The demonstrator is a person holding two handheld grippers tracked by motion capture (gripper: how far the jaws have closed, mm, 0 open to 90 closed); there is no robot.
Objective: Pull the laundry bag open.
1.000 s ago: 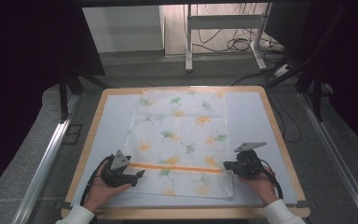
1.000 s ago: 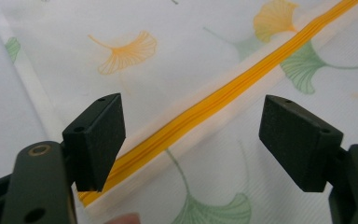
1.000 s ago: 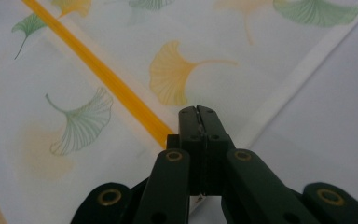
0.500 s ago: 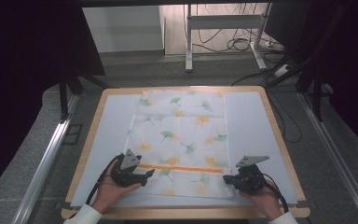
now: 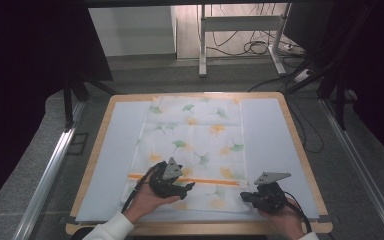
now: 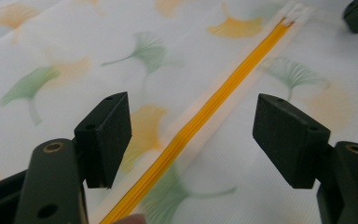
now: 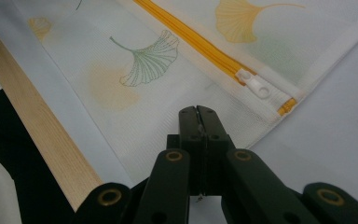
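A white mesh bag [image 5: 195,135] printed with ginkgo leaves lies flat on the table, an orange zipper [image 5: 205,181] running across its near end. My left gripper [image 5: 187,184] hovers over the zipper's left part, open. In the left gripper view its jaws [image 6: 193,140] straddle the zipper [image 6: 223,93] from above, having just closed a little, and grip nothing. My right gripper [image 5: 243,196] is shut at the bag's near right corner. In the right gripper view its tips [image 7: 198,112] rest on the fabric just short of the white zipper pull [image 7: 256,84]. Whether fabric is pinched is unclear.
The bag lies on a pale blue mat [image 5: 265,135] that covers a wooden table [image 5: 302,155]. Its near wooden edge [image 7: 42,135] runs close beside the right gripper. Behind the table are metal stand legs [image 5: 202,45] and floor cables [image 5: 252,47].
My left gripper has moved right along the zipper, from the bag's left edge towards its middle. The right gripper has drawn slightly towards the near edge and stays shut.
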